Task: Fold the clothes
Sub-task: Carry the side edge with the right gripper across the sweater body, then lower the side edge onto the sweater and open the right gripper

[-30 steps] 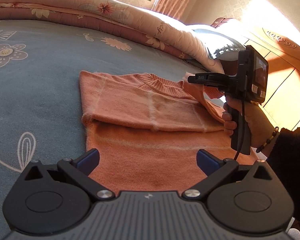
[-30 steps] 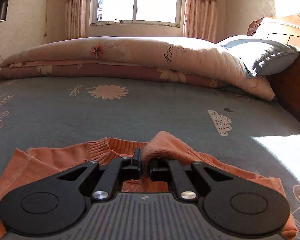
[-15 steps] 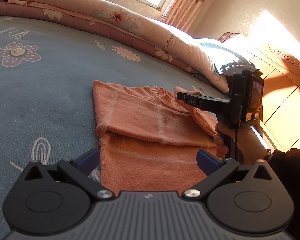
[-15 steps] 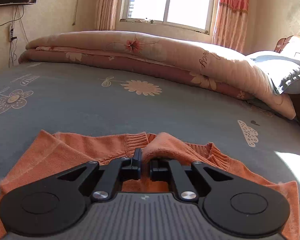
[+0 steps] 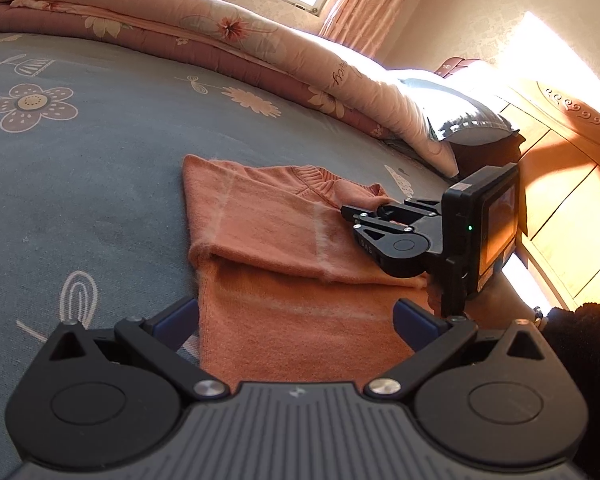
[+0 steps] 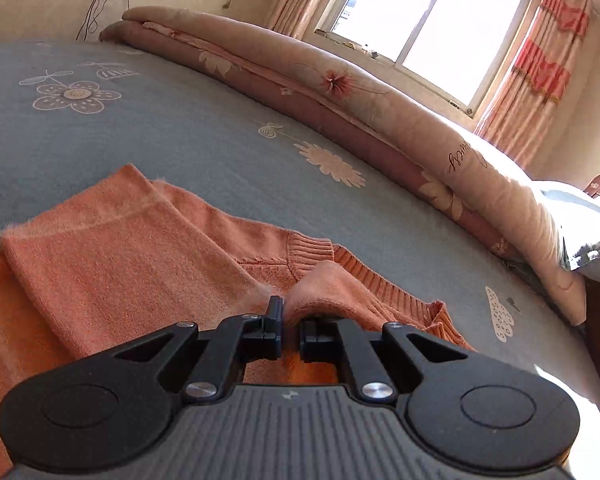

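Currently a bunched fold of the orange sweater [image 6: 148, 280], near its ribbed collar, is clamped in the right tool [image 6: 290, 330]. Left tool [image 5: 296, 316] is held spread wide, empty, over the lower hem. Sweater is laid partly folded on the blue bed [image 5: 80, 168]. Risk, as judged: only a thin pinch is gripped, so knit could be stretched, slipped, or the stacked layer dragged askew.

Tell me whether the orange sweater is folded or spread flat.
Partly folded. The sweater has one layer doubled across its upper body, and the right gripper pinches a raised flap near the collar.
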Demonstrator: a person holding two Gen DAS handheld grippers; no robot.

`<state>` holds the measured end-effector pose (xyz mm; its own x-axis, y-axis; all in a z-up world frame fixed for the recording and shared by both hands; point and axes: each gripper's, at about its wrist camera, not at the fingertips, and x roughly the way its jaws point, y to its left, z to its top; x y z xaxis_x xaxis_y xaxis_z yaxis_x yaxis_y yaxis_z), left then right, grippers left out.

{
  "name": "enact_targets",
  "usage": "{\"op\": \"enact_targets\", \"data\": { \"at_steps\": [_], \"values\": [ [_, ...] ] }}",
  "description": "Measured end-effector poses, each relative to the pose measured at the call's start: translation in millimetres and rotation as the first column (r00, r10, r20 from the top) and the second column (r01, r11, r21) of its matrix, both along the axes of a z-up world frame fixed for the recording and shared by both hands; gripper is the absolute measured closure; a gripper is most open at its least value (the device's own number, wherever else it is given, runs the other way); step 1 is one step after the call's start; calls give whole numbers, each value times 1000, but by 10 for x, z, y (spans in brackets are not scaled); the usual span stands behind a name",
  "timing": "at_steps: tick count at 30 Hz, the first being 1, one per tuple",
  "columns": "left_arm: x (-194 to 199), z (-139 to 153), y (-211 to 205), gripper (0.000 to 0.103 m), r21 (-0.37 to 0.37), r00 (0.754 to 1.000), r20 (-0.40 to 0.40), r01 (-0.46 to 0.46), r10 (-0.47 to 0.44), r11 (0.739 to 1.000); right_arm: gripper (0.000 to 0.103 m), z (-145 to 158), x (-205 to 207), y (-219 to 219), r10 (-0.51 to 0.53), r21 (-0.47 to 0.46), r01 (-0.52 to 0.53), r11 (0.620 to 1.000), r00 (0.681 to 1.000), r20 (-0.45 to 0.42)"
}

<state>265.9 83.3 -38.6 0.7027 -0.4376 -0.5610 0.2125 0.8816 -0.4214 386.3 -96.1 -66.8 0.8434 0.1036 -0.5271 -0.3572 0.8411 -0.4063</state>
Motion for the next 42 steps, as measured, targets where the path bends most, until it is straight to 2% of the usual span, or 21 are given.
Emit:
{"op": "enact_targets", "data": {
  "at_steps": [7, 9, 13, 15, 19, 24, 29, 31, 39, 42],
  "values": [
    [-18, 17, -13, 1, -6, 1000, 7, 13, -13, 1000, 94, -70, -203, 108, 69, -115, -63, 991, 996, 52],
    [-17, 11, -11, 1, -12, 1000, 4, 16, -16, 1000, 94, -132, -285, 173, 111, -210, -93, 973, 991, 72],
    [-10, 2, -33, 1, -4, 1000, 1, 21, -21, 1000, 94, -305, -454, 327, 215, -444, -153, 883, 972, 92],
    [-11, 1, -38, 1, -7, 1000, 0, 27, -27, 1000, 94, -358, -503, 367, 246, -500, -173, 848, 966, 83],
    [-18, 6, -34, 1, -9, 1000, 0, 24, -24, 1000, 88, -392, -536, 395, 265, -548, -190, 815, 962, 61],
    [-14, 3, -17, 1, -16, 1000, -1, 22, -22, 1000, 77, -450, -599, 430, 342, -658, -235, 715, 939, 36],
    [-16, 12, -7, 1, -19, 1000, 2, 26, -26, 999, 65, -508, -662, 466, 413, -755, -270, 598, 911, 1],
    [-17, 20, -1, 1, -23, 1000, 3, 24, -24, 999, 65, -521, -684, 479, 435, -783, -282, 555, 900, -15],
    [-32, 41, 9, 1, -32, 1000, 8, 22, -22, 999, 57, -348, -682, 523, 439, -743, -327, 584, 897, -50],
    [-37, 45, 16, 1, -36, 1000, 10, 21, -21, 999, 54, -298, -699, 528, 447, -743, -329, 583, 894, -45]
  ]
}}
